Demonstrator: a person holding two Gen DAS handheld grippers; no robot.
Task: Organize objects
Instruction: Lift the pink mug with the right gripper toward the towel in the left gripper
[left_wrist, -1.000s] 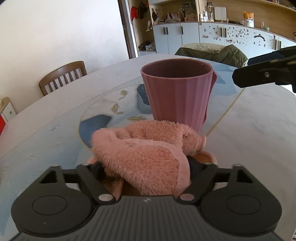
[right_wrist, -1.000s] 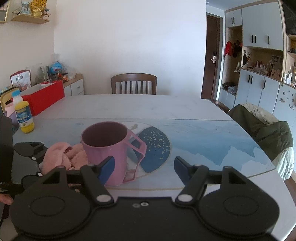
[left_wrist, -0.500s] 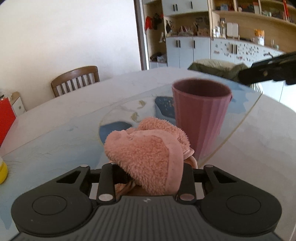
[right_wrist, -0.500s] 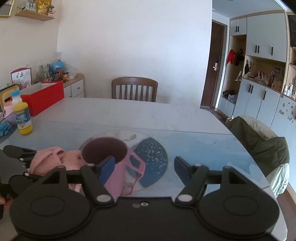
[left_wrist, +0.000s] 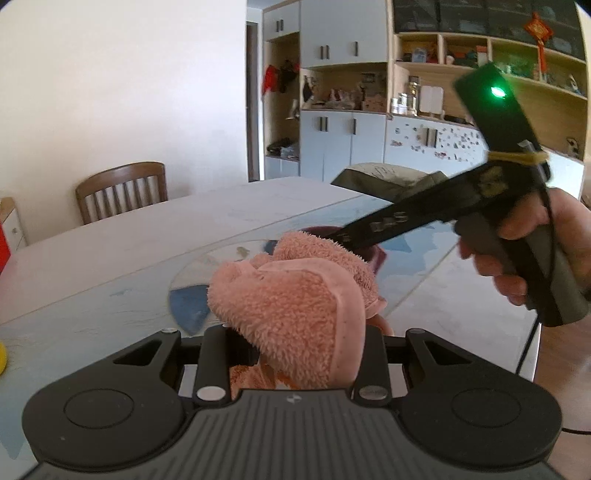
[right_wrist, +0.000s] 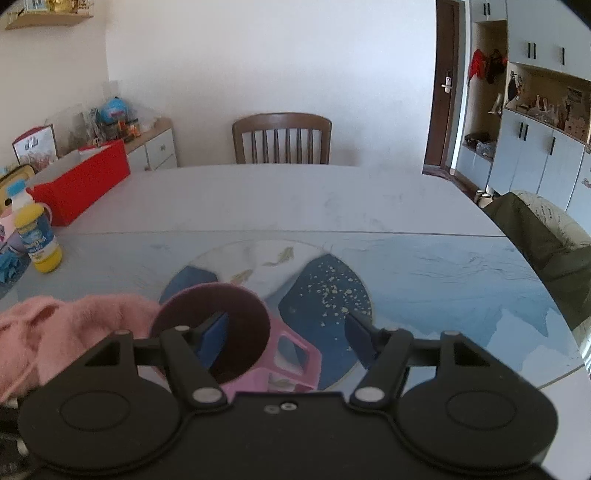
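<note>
The left tongs (left_wrist: 295, 343) were clamped on a fluffy pink towel (left_wrist: 291, 306), its bunched length pointing forward toward the pink cup (right_wrist: 225, 332) on the counter (right_wrist: 295, 199). The right tongs (right_wrist: 284, 328) hung wide apart above the cup's handle, holding nothing.

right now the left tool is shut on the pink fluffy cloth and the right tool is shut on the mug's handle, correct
Not quite. The right tool is open, not shut on the handle: the right wrist view shows its fingers spread above the pink mug. The left tool is indeed shut on the pink fluffy cloth.
</note>
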